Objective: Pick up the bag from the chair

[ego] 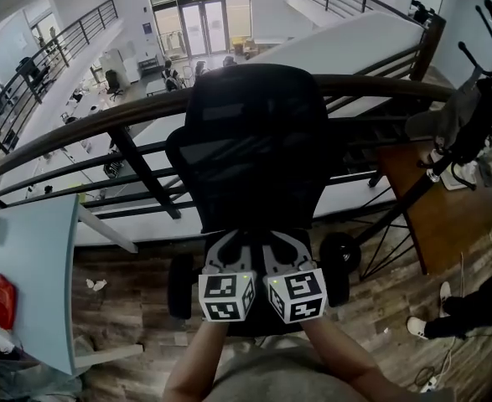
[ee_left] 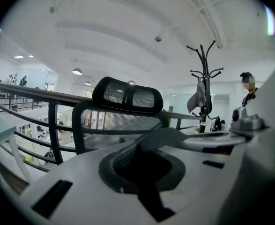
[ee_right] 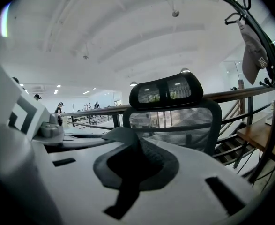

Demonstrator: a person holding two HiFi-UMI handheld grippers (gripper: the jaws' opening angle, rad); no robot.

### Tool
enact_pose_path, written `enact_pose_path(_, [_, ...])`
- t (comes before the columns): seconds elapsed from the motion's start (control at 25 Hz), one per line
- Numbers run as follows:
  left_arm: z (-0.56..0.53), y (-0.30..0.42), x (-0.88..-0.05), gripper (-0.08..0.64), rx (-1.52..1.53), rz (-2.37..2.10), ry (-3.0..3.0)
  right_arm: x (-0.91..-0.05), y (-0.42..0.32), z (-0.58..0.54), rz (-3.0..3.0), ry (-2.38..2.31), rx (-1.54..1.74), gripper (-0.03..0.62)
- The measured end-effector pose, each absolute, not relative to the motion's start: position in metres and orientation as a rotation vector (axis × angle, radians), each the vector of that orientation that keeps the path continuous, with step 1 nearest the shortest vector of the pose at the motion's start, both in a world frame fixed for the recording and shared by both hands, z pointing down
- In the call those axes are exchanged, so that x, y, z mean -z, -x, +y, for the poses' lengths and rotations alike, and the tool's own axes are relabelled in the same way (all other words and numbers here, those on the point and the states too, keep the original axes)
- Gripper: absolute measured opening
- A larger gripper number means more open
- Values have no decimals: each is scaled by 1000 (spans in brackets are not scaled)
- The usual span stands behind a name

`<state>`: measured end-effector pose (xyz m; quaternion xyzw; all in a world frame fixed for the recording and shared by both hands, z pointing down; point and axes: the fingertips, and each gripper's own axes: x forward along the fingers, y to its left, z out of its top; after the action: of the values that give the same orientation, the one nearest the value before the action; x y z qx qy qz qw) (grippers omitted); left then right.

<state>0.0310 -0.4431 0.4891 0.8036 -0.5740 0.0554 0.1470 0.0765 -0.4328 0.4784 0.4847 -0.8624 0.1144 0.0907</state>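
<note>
A black mesh-backed office chair [ego: 254, 149] stands in front of me against a railing. It also fills the middle of the left gripper view as the chair [ee_left: 123, 111] and of the right gripper view as the chair [ee_right: 174, 111]. No bag shows in any view. What lies on the seat is hidden under my grippers. My left gripper [ego: 233, 245] and right gripper [ego: 281, 245] sit side by side low over the seat's front. Both point at the backrest with jaws shut and nothing seen between them.
A dark railing [ego: 145, 111] runs behind the chair over an open drop. At the right, a coat rack [ego: 472, 99] holding a grey cap stands by a wooden desk [ego: 430, 216]. A pale blue table [ego: 28, 258] stands at the left. A person [ee_left: 247, 90] stands at the far right.
</note>
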Motion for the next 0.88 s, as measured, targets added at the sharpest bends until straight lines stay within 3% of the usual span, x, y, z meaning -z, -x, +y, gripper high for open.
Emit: enact_pose_path(0.88, [-361, -27, -467, 11, -158, -1597, -2362, -454, -71, -353, -2534, -1514, -313, 4])
